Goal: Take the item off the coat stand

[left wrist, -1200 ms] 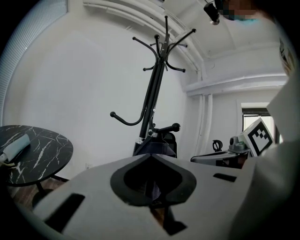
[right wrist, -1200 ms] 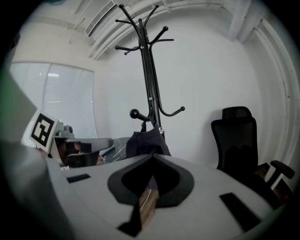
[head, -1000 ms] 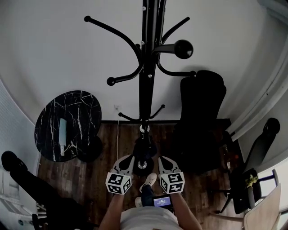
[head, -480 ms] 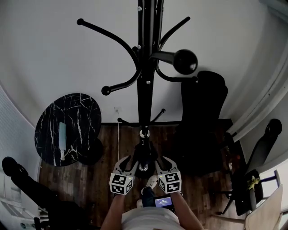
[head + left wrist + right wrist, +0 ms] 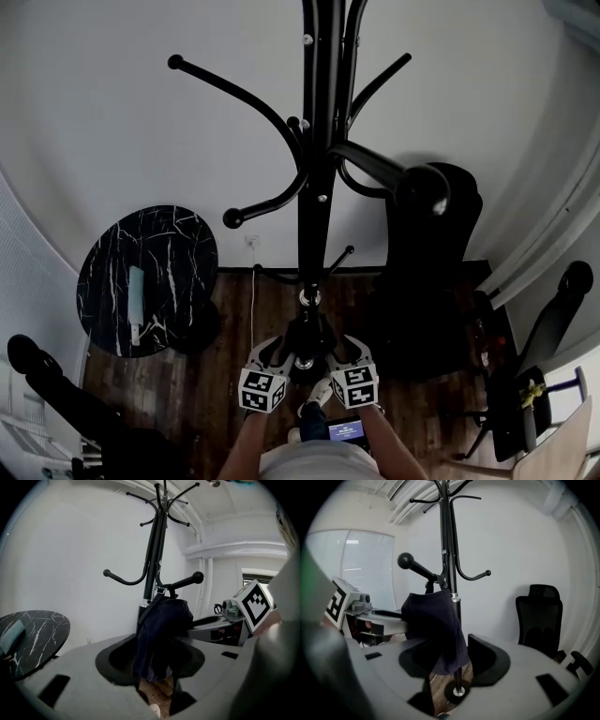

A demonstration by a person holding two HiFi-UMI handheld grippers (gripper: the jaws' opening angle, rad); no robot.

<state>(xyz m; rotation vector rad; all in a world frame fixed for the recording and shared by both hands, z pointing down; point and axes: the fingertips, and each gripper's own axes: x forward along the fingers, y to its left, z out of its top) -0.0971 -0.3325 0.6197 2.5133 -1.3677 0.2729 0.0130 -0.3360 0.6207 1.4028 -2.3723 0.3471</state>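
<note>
The black coat stand rises in front of me in the head view. A dark navy cloth item hangs low on its pole. My left gripper and right gripper flank the item from either side, and both sets of jaws are opening. In the left gripper view the cloth hangs between the spread jaws of that gripper, and the pads do not press on it. It is the same in the right gripper view, with the cloth loose between that gripper's wide jaws.
A round black marble table with a pale object on it stands at the left. A black office chair is right of the stand, and another chair is at the far right. A ball-tipped hook juts toward me.
Both grippers' jaws have spread from shut to wide. The two grippers have drawn a little closer together by the stand. The head view has tilted, so the hooks sit lower in the picture.
</note>
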